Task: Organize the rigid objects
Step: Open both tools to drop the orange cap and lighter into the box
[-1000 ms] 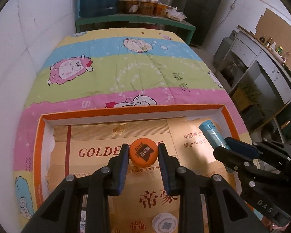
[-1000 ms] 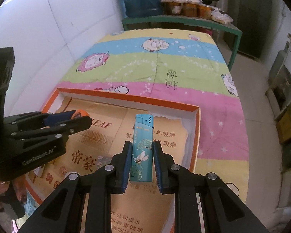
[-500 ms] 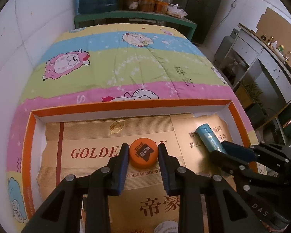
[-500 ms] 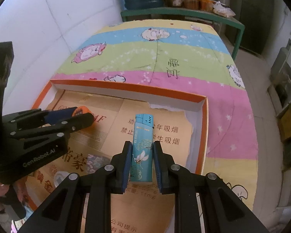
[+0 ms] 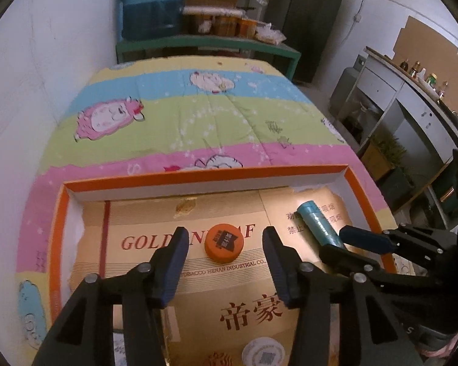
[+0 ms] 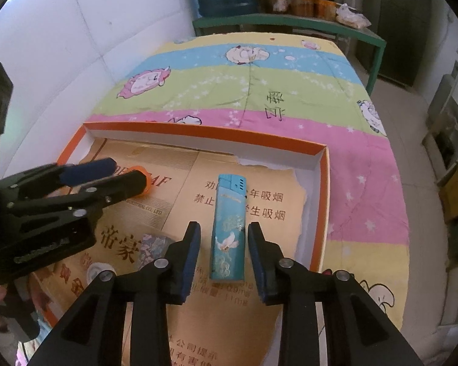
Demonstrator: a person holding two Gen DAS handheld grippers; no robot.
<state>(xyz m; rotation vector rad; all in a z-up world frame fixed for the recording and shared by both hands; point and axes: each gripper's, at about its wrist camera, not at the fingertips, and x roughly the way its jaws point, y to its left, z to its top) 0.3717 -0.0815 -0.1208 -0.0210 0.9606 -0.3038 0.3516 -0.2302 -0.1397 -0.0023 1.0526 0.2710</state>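
Observation:
An orange bottle cap (image 5: 224,241) lies on the cardboard lining of an orange-rimmed box (image 5: 204,177). My left gripper (image 5: 225,235) straddles it, its jaws opening, with a gap on each side of the cap. A teal lighter (image 6: 229,228) with a bird print lies flat on the cardboard near the box's right wall. My right gripper (image 6: 223,227) is around it, jaws opening, and its pads are clear of it. The right wrist view also shows the left gripper (image 6: 122,172) and the cap (image 6: 145,183). In the left wrist view the lighter (image 5: 316,224) is at the right.
The box (image 6: 204,131) sits on a striped bedspread (image 5: 204,116) with cartoon sheep, beside a white wall at the left. A small floral-patterned item (image 6: 154,245) lies in the box near the right gripper. A green bench (image 5: 204,42) with jars stands beyond the bed.
Both grippers have opened. The left one let go of the orange cap and the right one let go of the lighter. Both things now rest on the cardboard.

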